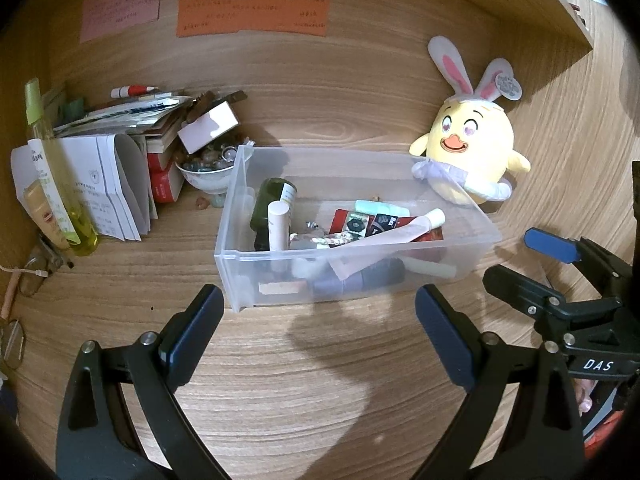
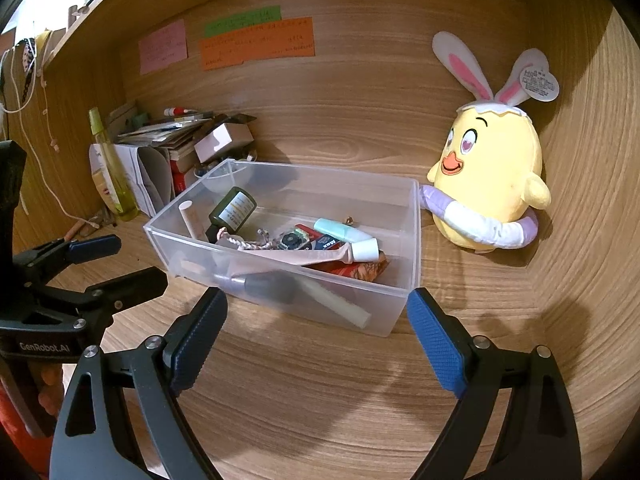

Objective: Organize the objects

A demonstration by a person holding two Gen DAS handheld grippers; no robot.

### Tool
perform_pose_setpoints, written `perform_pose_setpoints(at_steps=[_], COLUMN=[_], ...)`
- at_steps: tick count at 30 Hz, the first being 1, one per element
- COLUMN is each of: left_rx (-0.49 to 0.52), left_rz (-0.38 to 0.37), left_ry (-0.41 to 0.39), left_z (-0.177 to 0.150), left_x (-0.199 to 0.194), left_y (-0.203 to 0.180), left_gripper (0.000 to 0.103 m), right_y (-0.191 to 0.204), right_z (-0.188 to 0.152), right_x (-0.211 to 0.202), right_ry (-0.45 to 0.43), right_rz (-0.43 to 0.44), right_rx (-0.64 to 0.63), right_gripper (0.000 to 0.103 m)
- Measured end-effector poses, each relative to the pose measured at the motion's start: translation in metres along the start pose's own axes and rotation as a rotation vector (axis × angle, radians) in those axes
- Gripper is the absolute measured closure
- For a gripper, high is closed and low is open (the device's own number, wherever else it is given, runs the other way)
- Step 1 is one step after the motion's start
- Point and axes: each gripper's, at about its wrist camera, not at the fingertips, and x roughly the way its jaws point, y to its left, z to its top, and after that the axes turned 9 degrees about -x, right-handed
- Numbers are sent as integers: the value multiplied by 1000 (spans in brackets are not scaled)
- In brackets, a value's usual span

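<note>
Left wrist view: left gripper, jaws spread wide, nothing between them; clear plastic bin directly ahead on the wooden desk, its long axis crosswise, near wall just beyond the fingertips. Right gripper, likewise spread and empty, faces the bin's near right corner; neither is clearly nearer. Left view alone shows the bead bowl whole; right view alone shows the plush chick leaning on the bin's end.

Wood desk: clear bin, plush chick, paper stack, spray btl.
</note>
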Motion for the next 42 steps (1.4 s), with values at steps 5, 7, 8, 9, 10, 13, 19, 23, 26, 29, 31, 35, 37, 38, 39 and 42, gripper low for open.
perform_pose_setpoints(at_steps=[5, 7, 8, 9, 10, 13, 19, 23, 26, 29, 31, 35, 37, 38, 39, 42], left_rx=[-2, -5, -6, -5, -5, -2, -3, -2, -3, -2, -2, -2, -3, -4, -6, -6], left_rz=[1, 1, 2, 2, 2, 5, 4, 4, 4, 4, 3, 6, 6, 6, 6, 5], left_ry=[-1, 0, 1, 0, 0, 0, 0, -2, -3, -2, -2, 1, 5, 6, 6, 5], left_z=[0, 0, 1, 1, 1, 1, 1, 1, 1, 1, 1, 1, 1, 1, 1, 1], left_x=[0, 1, 1, 1, 1, 1, 1, 1, 1, 1, 1, 1, 2, 2, 2, 2], left_y=[0, 0, 0, 0, 0, 1, 1, 0, 0, 0, 0, 0, 0, 0, 0, 0], left_gripper=[5, 5, 5, 5, 5, 5, 5, 5, 5, 5, 5, 5, 5, 5, 5, 5], right_y=[0, 1, 1, 1, 1, 0, 1, 1, 2, 2, 2, 2, 3, 2, 3, 3], right_z=[1, 1, 1, 1, 1, 1, 1, 1, 1, 1, 1, 1, 1, 1, 1, 1], right_x=[0, 0, 0, -1, 0, 0, 0, 0, 1, 1, 1, 1, 1, 1, 1, 1], right_ry=[5, 6, 6, 6, 6, 6, 8, 9, 11, 11, 11, 11, 12, 12, 13, 14], right_rz=[4, 5, 4, 4, 5, 7, 6, 7, 8, 7, 7, 8, 7, 8, 8, 8], right_rx=[1, 0, 1, 1, 2, 2, 1, -1, 1, 1, 1, 2, 2, 2, 2, 3], right_gripper=[13, 13, 13, 13, 13, 13, 12, 12, 12, 12, 12, 12, 12, 12, 12, 12])
